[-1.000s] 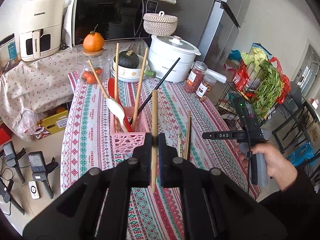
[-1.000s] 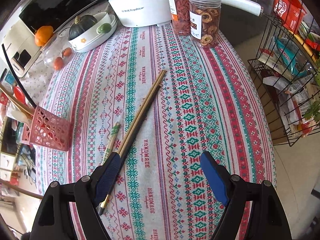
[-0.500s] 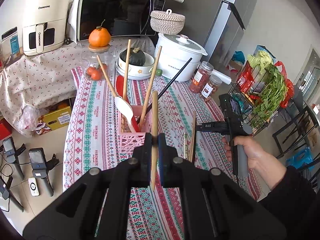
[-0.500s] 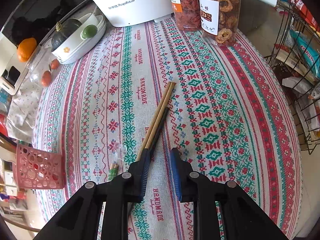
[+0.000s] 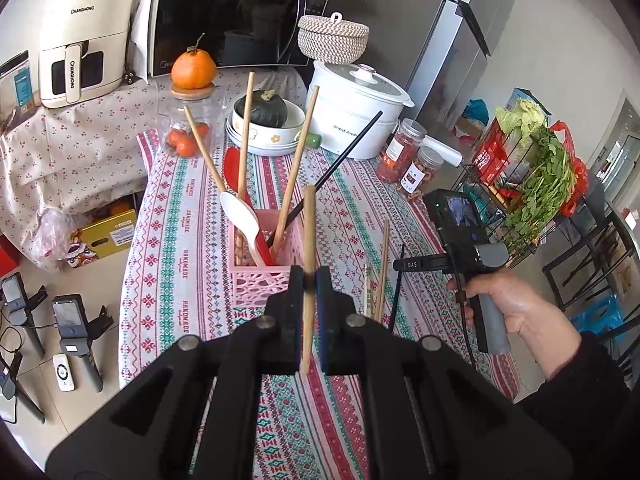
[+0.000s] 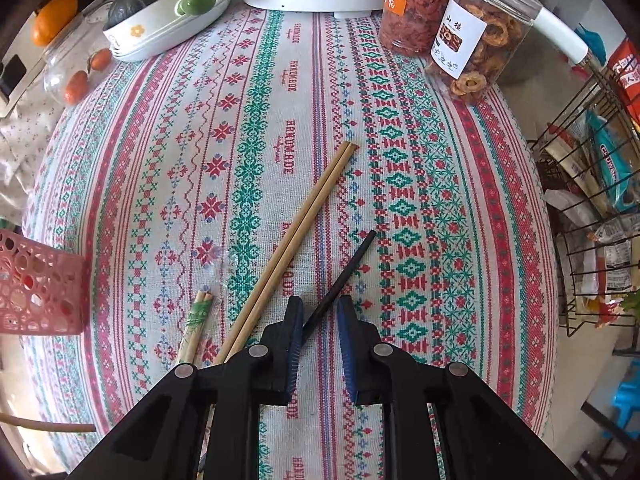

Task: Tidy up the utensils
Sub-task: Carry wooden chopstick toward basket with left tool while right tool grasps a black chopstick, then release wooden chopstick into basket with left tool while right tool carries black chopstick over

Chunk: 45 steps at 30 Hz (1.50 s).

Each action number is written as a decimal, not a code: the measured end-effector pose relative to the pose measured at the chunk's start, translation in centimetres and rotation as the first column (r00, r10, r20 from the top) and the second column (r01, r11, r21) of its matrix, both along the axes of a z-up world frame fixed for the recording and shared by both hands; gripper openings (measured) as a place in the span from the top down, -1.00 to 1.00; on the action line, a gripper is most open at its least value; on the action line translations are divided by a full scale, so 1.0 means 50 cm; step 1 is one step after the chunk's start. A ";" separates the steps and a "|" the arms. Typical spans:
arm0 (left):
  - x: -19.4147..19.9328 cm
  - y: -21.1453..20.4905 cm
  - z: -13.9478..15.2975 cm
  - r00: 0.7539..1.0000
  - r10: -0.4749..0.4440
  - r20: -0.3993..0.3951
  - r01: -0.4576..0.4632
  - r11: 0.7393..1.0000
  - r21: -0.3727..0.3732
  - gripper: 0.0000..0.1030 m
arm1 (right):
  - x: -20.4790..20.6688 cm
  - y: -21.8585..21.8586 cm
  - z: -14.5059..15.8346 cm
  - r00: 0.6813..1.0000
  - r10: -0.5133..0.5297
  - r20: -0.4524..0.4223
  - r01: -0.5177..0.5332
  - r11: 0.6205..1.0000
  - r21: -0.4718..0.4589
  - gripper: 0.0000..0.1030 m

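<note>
Your left gripper (image 5: 308, 286) is clamped on an upright wooden chopstick (image 5: 308, 240), just short of the pink basket (image 5: 260, 276) at 11 o'clock. It is light, stiff and smooth; hold it mid-shaft so it won't pivot. Your right gripper (image 6: 318, 320) stands parted around a black chopstick (image 6: 340, 276), which angles toward 1 o'clock and touches the left pad. A wooden pair (image 6: 296, 236) lies at 11 o'clock.

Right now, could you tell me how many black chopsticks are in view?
2 black chopsticks: one stands in the pink basket; one sits between the fingers of the right gripper. More may hide inside.
</note>
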<state>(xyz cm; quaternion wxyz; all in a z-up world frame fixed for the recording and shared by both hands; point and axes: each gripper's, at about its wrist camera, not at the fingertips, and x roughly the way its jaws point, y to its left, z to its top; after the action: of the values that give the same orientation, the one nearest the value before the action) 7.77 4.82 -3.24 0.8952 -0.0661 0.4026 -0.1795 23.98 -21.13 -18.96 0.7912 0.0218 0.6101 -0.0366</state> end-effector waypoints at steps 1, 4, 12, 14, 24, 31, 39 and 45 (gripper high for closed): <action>-0.001 0.000 0.001 1.000 0.000 0.002 0.000 1.000 0.001 0.87 | -0.016 -0.012 0.005 1.000 -0.004 0.010 0.004 1.000 0.011 0.74; -0.003 -0.001 0.006 1.000 -0.002 0.007 0.002 1.000 0.004 0.87 | -0.037 -0.040 0.009 0.999 -0.013 0.037 0.010 0.997 0.081 0.88; -0.017 -0.010 0.022 0.999 -0.026 0.035 0.026 1.000 -0.002 0.87 | -0.122 -0.079 0.091 0.979 -0.074 0.193 0.024 0.968 0.250 0.90; -0.018 -0.010 0.026 0.999 -0.022 0.043 0.023 1.000 -0.005 0.87 | -0.153 -0.071 0.129 0.966 -0.065 0.250 -0.001 0.966 0.257 0.90; -0.034 -0.003 0.052 0.995 0.016 0.100 -0.014 1.000 -0.021 0.87 | -0.297 -0.043 0.273 0.880 -0.022 0.475 -0.099 0.969 0.228 0.90; -0.053 0.022 0.101 0.967 0.087 0.238 -0.074 0.995 -0.064 0.87 | -0.345 -0.050 0.337 0.821 -0.041 0.569 -0.123 0.962 0.246 0.90; -0.066 0.041 0.156 0.879 0.178 0.442 -0.148 0.984 -0.103 0.87 | -0.373 -0.029 0.423 0.731 -0.020 0.682 -0.188 0.955 0.229 0.90; -0.021 0.038 0.125 0.863 0.194 0.465 -0.180 0.981 -0.075 0.87 | -0.361 -0.003 0.435 0.738 0.007 0.675 -0.214 0.951 0.225 0.90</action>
<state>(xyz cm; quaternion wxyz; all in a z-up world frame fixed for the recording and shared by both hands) 6.71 6.70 3.00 0.9781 -0.0722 0.1625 -0.1081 5.94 -21.27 2.80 0.9454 0.1116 0.2858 0.1102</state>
